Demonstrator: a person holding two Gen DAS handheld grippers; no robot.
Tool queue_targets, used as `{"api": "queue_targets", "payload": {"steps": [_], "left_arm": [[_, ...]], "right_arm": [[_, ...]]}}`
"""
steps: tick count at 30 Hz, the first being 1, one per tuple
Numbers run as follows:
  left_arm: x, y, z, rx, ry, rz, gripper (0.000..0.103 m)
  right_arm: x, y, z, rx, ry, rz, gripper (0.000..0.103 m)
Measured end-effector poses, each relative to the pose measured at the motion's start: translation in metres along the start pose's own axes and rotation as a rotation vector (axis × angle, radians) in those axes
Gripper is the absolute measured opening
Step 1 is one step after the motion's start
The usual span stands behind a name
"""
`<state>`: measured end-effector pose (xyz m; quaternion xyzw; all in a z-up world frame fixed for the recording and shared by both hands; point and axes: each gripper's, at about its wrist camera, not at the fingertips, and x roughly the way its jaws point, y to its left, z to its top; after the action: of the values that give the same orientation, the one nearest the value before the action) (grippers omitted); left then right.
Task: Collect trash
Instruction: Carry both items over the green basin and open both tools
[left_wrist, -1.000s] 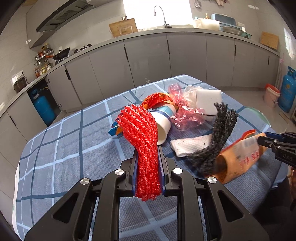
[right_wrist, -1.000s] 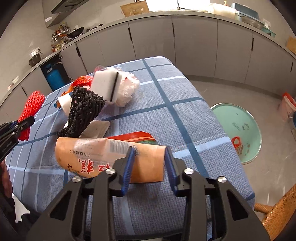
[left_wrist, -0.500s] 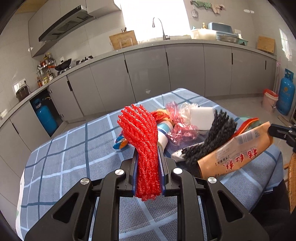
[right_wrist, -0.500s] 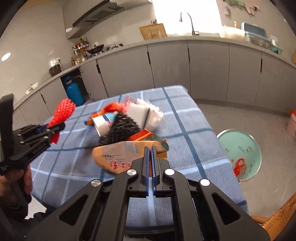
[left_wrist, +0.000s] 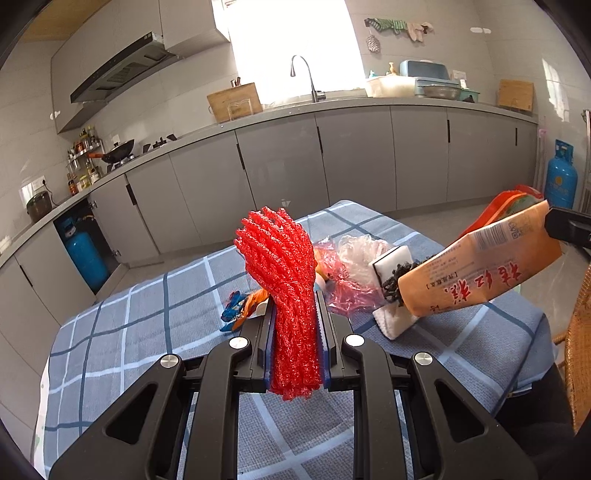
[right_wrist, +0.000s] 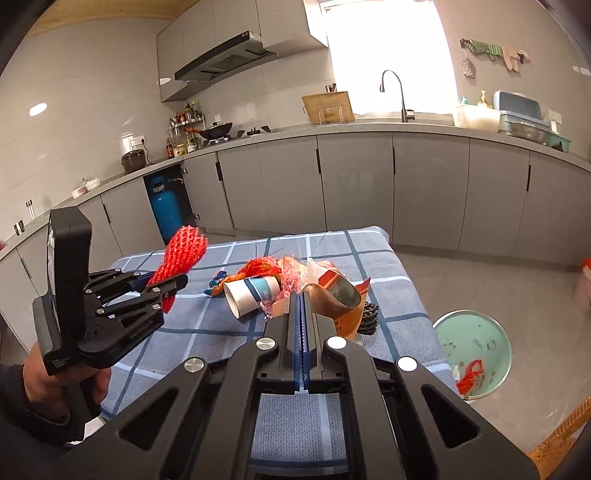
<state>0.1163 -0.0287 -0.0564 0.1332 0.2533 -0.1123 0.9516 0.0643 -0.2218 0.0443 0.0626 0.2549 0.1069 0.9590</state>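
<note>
Above table (left_wrist: 140, 332) | left claw (left_wrist: 295, 332) clamps red net (left_wrist: 284, 266) upright | right claw (right_wrist: 303, 314) clamps orange packet (left_wrist: 476, 273) slanting down-left

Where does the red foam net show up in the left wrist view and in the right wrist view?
Left wrist: red foam net stands centre frame, clamped upright in the left tool.
Right wrist: it sits at left of centre, sticking up from that tool.
Shared landmark: the blue gas cylinder under the counter.

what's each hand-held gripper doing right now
Left hand-held gripper: closed on the red foam net.
Right hand-held gripper: closed on the orange snack bag.
</note>
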Motion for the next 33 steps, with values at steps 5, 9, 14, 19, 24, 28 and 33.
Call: {"api": "queue_targets", "payload": {"steps": [5, 9, 14, 19, 24, 28, 33], "left_arm": [[0.0, -0.003, 0.011, 0.006, -0.027, -0.001, 0.019], [0.001, -0.008, 0.025, 0.01, -0.057, -0.009, 0.019], [0.005, -0.025, 0.039, 0.029, -0.083, -0.046, 0.019], [0.014, -0.05, 0.053, 0.055, -0.101, -0.087, 0.019], [0.026, -0.077, 0.065, 0.081, -0.107, -0.135, 0.019], [0.039, -0.105, 0.076, 0.113, -0.11, -0.176, 0.019], [0.055, -0.137, 0.084, 0.149, -0.109, -0.216, 0.019]], "right_arm": [[-0.013, -0.002, 0.01, 0.006, -0.045, -0.008, 0.002], [-0.024, -0.003, 0.017, -0.004, -0.084, -0.023, 0.002], [-0.028, -0.016, 0.021, 0.005, -0.108, -0.075, 0.002], [-0.028, -0.039, 0.023, 0.029, -0.118, -0.144, 0.002], [-0.024, -0.069, 0.021, 0.062, -0.12, -0.218, 0.002], [-0.017, -0.097, 0.017, 0.095, -0.113, -0.272, 0.002], [-0.011, -0.128, 0.016, 0.124, -0.108, -0.327, 0.002]]}}
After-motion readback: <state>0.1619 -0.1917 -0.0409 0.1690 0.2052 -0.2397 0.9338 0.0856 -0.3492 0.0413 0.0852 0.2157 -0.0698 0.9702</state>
